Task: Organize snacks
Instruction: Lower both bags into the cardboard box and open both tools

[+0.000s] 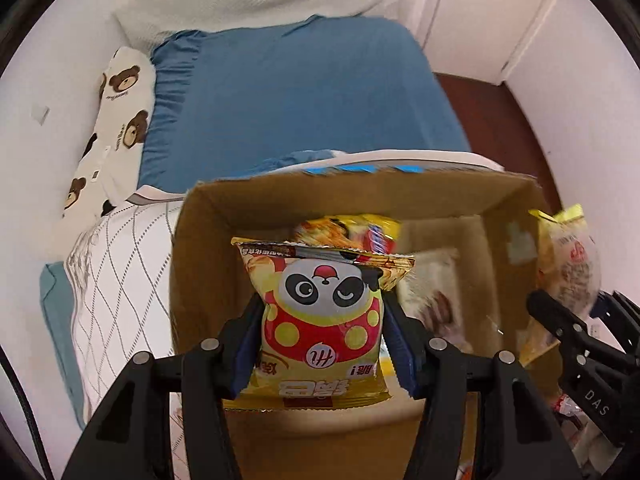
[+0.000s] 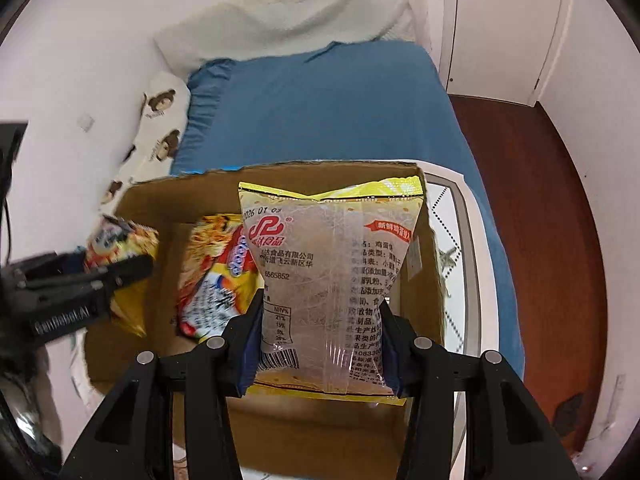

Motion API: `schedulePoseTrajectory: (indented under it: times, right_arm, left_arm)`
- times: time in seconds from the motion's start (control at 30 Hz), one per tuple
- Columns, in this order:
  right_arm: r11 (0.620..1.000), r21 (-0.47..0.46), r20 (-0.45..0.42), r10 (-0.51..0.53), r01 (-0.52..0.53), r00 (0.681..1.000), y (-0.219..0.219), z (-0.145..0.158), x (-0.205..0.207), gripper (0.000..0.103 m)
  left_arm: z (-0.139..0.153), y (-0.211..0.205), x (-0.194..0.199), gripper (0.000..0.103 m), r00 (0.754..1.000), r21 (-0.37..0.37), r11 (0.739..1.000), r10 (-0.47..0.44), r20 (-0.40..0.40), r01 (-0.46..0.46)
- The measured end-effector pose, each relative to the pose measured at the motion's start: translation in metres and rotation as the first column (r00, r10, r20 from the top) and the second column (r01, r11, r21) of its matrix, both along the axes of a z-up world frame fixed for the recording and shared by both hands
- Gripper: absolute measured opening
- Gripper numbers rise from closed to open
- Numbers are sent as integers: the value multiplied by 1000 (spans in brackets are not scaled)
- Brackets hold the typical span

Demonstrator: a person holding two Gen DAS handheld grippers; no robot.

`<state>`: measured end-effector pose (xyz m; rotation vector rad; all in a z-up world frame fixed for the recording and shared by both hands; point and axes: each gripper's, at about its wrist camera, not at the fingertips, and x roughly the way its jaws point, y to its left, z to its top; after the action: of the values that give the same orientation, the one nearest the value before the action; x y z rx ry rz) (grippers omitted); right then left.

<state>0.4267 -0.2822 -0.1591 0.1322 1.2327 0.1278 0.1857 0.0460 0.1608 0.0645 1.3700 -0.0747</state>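
Note:
My left gripper is shut on a yellow snack bag with a panda face, held above an open cardboard box. My right gripper is shut on a clear and yellow snack bag with red print, also above the same cardboard box. Inside the box lies an orange and yellow snack packet, seen in the left wrist view as the packet behind the panda bag. The right gripper with its bag shows at the right edge of the left wrist view; the left gripper shows at the left of the right wrist view.
The box stands on a white quilted cover at the end of a bed with a blue sheet. A bear-print pillow lies along the wall. A dark red floor and a white door are to the right.

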Motion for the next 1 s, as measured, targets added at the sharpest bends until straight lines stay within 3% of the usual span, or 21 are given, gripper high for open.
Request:
schedulePoseTrajectory:
  times: [0.17, 0.23, 0.3, 0.33, 0.37, 0.67, 1.0]
  right_arm:
    - [1000, -8, -34, -26, 26, 999, -6, -24, 20, 51]
    - [999, 11, -53, -47, 47, 998, -11, -34, 28, 53]
    - [999, 16, -64, -45, 46, 997, -11, -39, 31, 71]
    - [999, 17, -64, -50, 51, 997, -11, -39, 28, 90]
    - [999, 15, -63, -50, 51, 997, -9, -39, 28, 95]
    - [999, -26, -96, -49, 47, 994, 0, -52, 20, 95]
    - [998, -25, -70, -61, 59, 996, -1, -44, -19, 95]
  left_arm:
    - [-21, 16, 21, 54, 999, 29, 999, 41, -34, -40]
    - [-29, 21, 27, 62, 997, 18, 998, 57, -49, -56]
    - [-33, 24, 29, 94, 996, 26, 997, 69, -50, -68]
    - [-35, 26, 29, 95, 996, 34, 997, 77, -39, -76]
    - [-35, 25, 28, 95, 997, 41, 996, 76, -30, -75]
    - [-42, 22, 12, 96, 997, -2, 998, 65, -41, -65]
    - [-21, 23, -36, 96, 997, -28, 998, 59, 50, -57]
